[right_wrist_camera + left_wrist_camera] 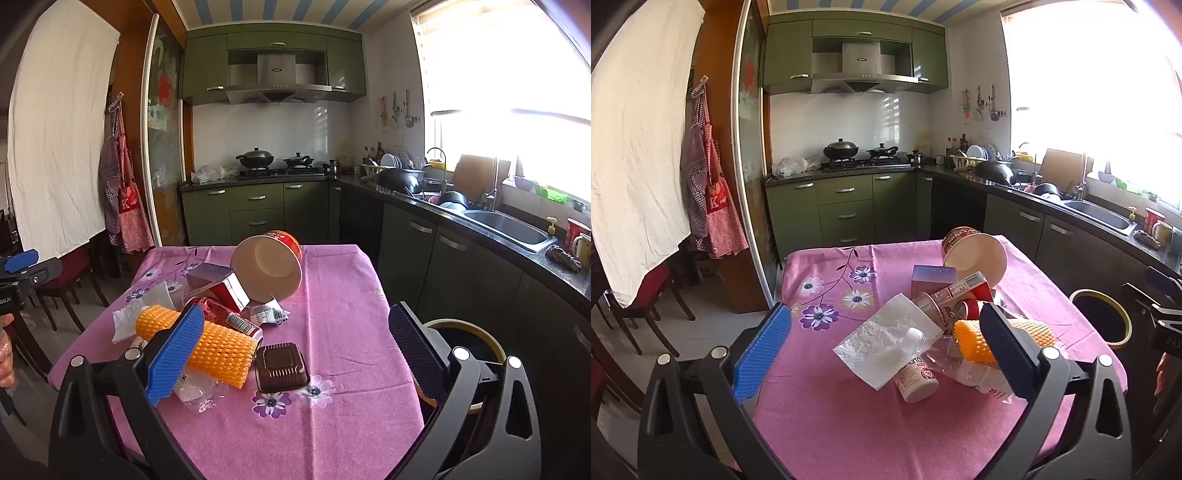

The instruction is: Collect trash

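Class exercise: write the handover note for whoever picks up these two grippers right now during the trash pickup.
Left gripper: open, empty, above the table.
Right gripper: open, empty.
Trash sits piled on the pink tablecloth: tipped paper bowl, orange foam net, brown plastic tray, crushed clear bottle, small white bottle, cartons, napkin.
Bin stands beside the table's right edge.
Done: nothing picked up yet. Left: everything.

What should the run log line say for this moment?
left gripper: open, empty | right gripper: open, empty | trash pile: on table | bin: beside table
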`<state>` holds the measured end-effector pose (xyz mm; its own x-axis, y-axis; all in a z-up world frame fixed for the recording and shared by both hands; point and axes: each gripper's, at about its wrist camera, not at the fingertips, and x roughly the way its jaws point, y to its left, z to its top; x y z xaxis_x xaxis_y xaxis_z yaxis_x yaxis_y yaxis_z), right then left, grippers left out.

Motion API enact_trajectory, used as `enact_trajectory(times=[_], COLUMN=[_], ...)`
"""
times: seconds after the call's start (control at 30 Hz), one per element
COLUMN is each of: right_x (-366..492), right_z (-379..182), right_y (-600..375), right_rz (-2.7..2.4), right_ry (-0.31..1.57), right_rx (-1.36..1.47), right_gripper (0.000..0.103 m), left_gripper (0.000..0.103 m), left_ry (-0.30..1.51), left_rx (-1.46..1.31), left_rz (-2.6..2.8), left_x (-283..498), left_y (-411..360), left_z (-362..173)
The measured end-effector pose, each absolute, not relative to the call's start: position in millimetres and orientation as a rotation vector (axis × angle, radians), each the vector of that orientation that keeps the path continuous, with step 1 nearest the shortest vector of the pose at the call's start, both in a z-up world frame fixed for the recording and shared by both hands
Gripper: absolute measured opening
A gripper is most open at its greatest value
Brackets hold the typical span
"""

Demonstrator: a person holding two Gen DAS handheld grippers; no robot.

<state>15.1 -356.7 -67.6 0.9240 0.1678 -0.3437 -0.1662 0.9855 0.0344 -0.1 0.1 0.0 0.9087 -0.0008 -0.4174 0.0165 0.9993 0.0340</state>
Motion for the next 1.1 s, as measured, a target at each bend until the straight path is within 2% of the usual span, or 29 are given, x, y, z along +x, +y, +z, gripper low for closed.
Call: enact_trajectory(times=[1.1], right_x=[15.1], right_z=[-68.6], right_y=[-357.3], right_rz=[0.176], right_ry=[0.362], right_rx=[0.011], right_gripper=[0.099], left_gripper=[0.097], left_ry=[0.425], left_rx=[0.055], left_rz=[0.001], left_x=[4.3], left_y=[-13.1], left_z=[-3.7])
